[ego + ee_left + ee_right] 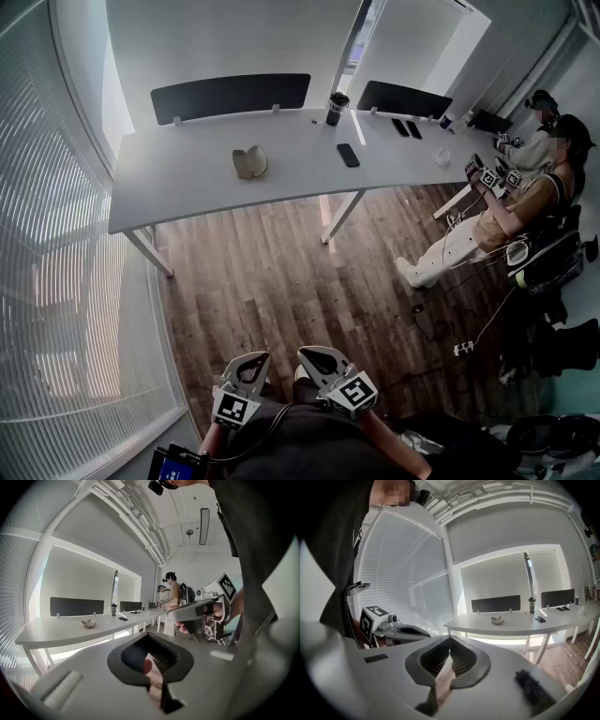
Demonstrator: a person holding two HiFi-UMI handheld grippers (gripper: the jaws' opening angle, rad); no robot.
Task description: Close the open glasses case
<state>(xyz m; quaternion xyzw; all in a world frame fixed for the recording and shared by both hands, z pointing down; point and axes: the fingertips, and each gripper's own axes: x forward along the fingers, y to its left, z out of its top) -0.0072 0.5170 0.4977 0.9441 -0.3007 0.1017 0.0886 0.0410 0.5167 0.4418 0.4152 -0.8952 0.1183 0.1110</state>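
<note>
Head view: glasses case [249, 162] open on far worktop [187, 192]. My left tool [253, 360], right tool [311, 356] closed, empty; best I approach, press lid squarely.

Glasses case [249, 162]: pale beige clamshell, lying open on white desk [187, 178], left of centre.

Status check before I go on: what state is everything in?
glasses case: open, lying on the white table.
left gripper: shut, empty.
right gripper: shut, empty.
phone: flat on the table, screen dark.
</note>
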